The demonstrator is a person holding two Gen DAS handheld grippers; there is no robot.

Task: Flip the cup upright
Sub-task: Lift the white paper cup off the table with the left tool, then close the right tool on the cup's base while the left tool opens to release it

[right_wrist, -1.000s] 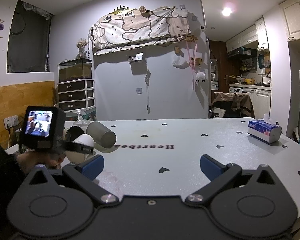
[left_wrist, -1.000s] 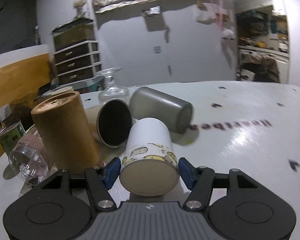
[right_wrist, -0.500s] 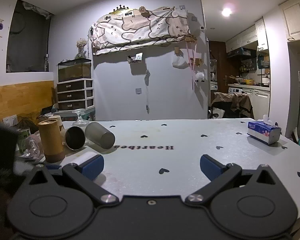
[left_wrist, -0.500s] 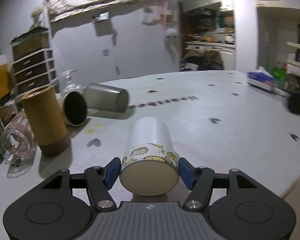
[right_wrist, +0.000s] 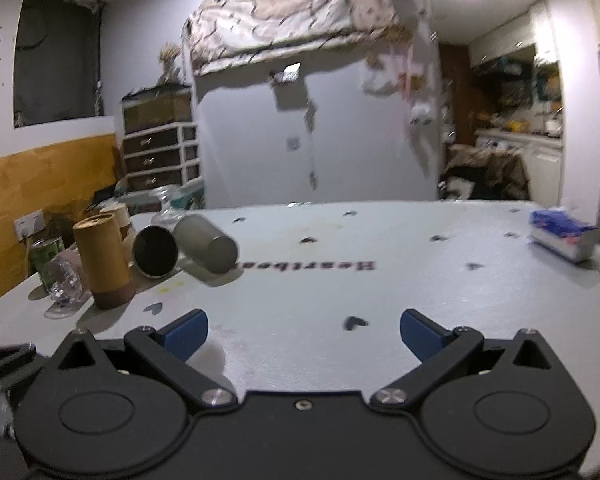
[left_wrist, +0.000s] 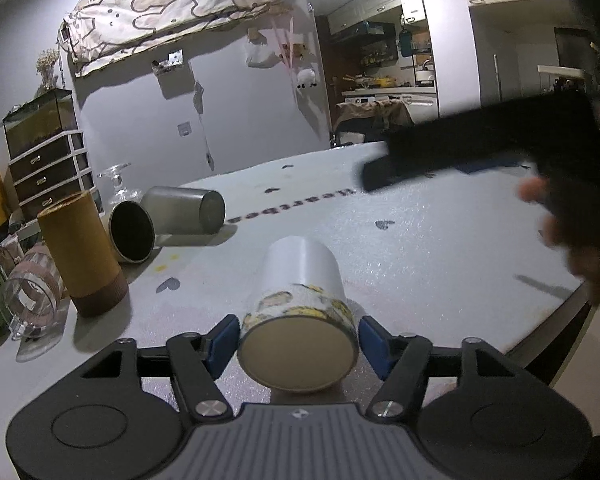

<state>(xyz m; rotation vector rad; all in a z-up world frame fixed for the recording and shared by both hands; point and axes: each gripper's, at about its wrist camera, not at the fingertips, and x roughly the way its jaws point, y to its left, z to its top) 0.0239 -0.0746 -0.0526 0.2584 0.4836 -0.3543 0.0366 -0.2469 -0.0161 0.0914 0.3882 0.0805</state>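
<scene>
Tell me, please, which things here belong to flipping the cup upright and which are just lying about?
Job in hand:
white cup, on its side
left gripper, shut on it
right gripper, open, empty

Lying about:
tan canister
two metal cups on their sides
glass mug
tissue pack

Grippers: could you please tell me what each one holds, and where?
The left gripper clamps the white cup near its base; the right gripper holds nothing.
</scene>
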